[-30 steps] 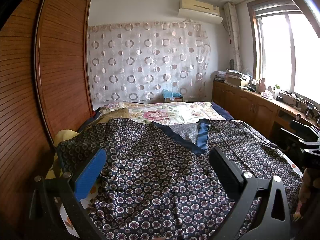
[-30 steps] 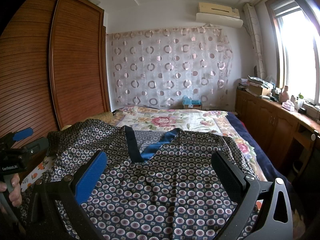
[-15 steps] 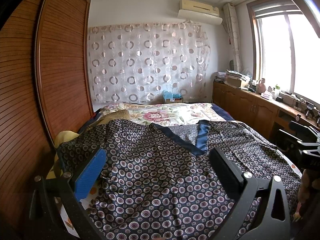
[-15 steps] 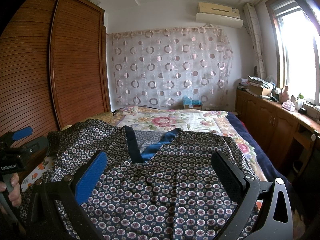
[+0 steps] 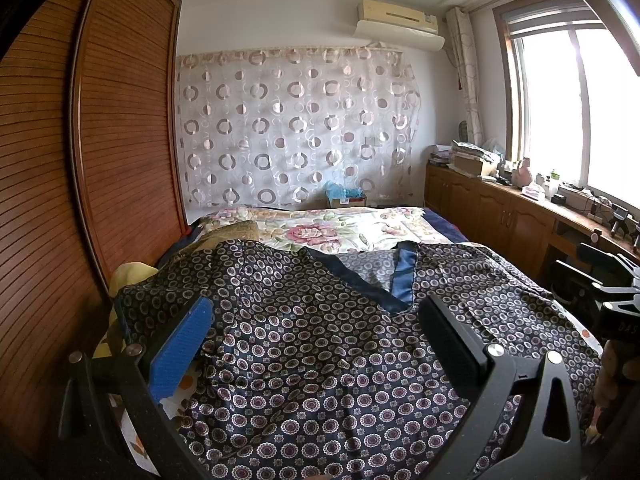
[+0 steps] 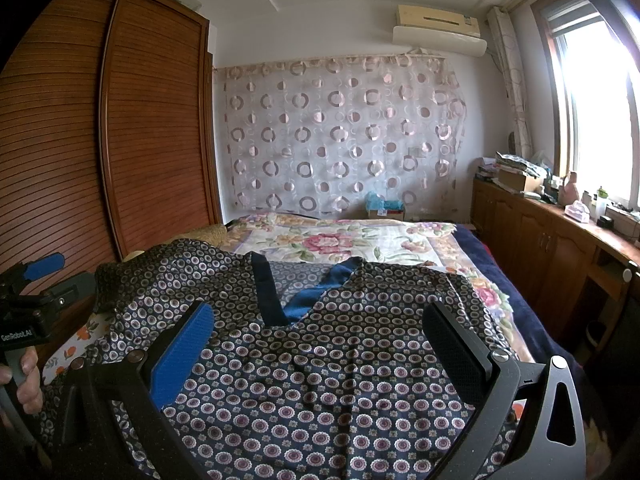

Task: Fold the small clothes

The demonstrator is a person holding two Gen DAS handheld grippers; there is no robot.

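1. My left fingers (image 5: 316,340): spread wide, nothing between them, hovering over the near part of the shirt; one blue pad (image 5: 180,348) to the left, one black to the right

2. My right fingers (image 6: 316,340): likewise spread and empty, held above the cloth, just right of the left pair; in the right view my left hand (image 6: 24,380) shows at the edge, gripping its handle

3. Shirt (image 5: 320,360): dark satin with small ring-and-flower print, laid front up across the near end of the bed, hem towards me, blue-trimmed V-neck (image 6: 292,296) pointing away. Its long axis runs from me towards the far wall; its width runs left to right under both pairs of fingers. The cloth is rumpled, not flat

4. Sleeves: the left one (image 5: 160,292) bunches by the wardrobe side, nearer my left fingers; the right side of the shirt (image 6: 460,292) reaches the bed's window edge, nearer my right fingers. By my judgement folding has not begun, and each side falls to the hand on its own side, folded inward towards the neck line

5. Bed (image 6: 340,240): flowered cover bare beyond the collar

6. Wardrobe (image 5: 120,140): slatted wood, close on the left

7. Counter (image 6: 560,232): cluttered, under the window, right

8. Curtain (image 5: 296,128): ringed pattern, far wall
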